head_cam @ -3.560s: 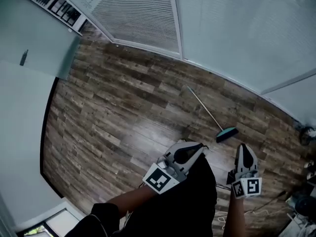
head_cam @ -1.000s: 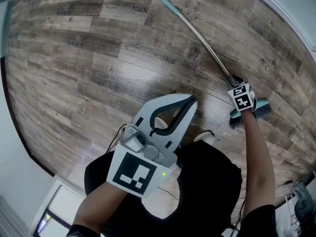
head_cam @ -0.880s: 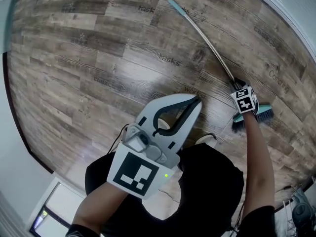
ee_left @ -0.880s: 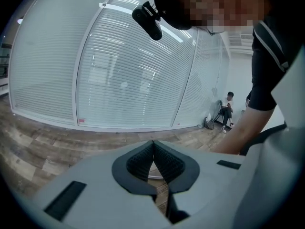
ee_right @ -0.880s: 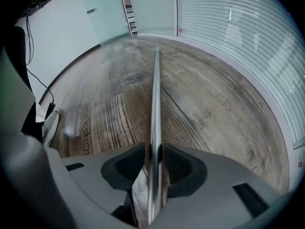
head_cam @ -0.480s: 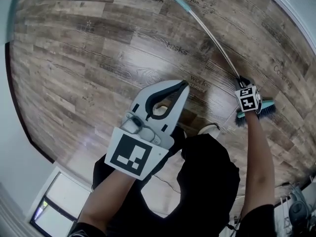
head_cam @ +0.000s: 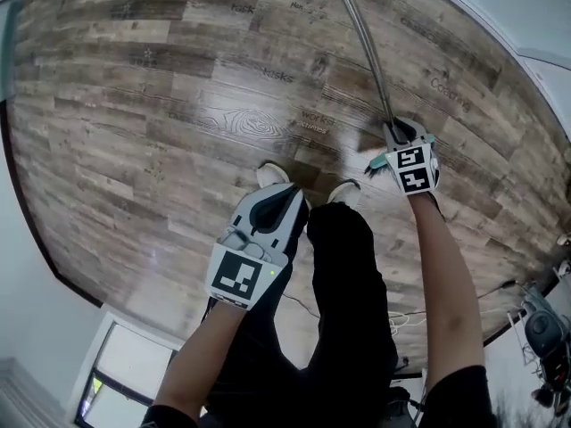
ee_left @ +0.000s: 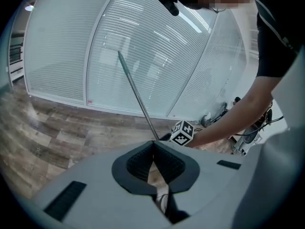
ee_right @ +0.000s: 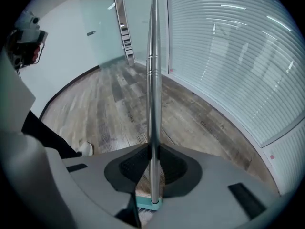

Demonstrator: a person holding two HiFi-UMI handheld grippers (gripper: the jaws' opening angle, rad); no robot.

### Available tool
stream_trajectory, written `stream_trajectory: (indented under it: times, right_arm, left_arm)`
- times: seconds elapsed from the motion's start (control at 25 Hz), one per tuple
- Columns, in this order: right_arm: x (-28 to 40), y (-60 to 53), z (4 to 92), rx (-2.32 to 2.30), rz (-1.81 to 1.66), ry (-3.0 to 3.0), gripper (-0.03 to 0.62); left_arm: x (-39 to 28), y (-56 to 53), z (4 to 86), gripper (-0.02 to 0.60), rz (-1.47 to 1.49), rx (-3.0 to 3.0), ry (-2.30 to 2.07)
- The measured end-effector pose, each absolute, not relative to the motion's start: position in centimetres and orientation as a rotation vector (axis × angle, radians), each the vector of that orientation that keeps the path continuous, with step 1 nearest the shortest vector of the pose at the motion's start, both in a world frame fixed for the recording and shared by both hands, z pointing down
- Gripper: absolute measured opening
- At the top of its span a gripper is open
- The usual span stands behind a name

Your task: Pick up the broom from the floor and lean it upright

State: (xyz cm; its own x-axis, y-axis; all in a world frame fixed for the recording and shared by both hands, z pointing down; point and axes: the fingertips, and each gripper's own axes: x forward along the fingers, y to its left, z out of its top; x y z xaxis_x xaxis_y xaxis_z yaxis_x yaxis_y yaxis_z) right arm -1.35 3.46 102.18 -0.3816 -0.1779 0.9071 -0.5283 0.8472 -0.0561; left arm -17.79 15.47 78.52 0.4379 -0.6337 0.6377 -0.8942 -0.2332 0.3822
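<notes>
Silver, teal broom [ee_right: 153, 80]; wood-grain floor [head_cam: 134, 132]

An office — slatted-blind glass partitions [ee_left: 62, 46], wood-plank floor [head_cam: 134, 105].

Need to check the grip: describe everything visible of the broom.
The broom has a slim, shiny metal handle with a teal tip and a teal head. It is tilted, handle slanting up, away from the person. The right tool, whose jaws have just been closing, clamps the handle just above the head.
</notes>
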Motion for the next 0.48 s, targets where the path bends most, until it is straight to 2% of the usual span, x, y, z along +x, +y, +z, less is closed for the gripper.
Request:
stream_trajectory:
  times: [0.2, 0.48]
  right_arm:
    - [-0.6, 1.5, 94.3, 0.63, 0.519, -1.984, 0.078]
    - [3.0, 0.7, 82.3, 0.787, 0.622, -2.036, 0.078]
  left_arm:
    - [-16.8, 14.5, 72.4, 0.018, 0.528, 2.035, -1.282]
    - [-13.6, 12.3, 61.9, 0.018, 0.472, 2.144, -1.279]
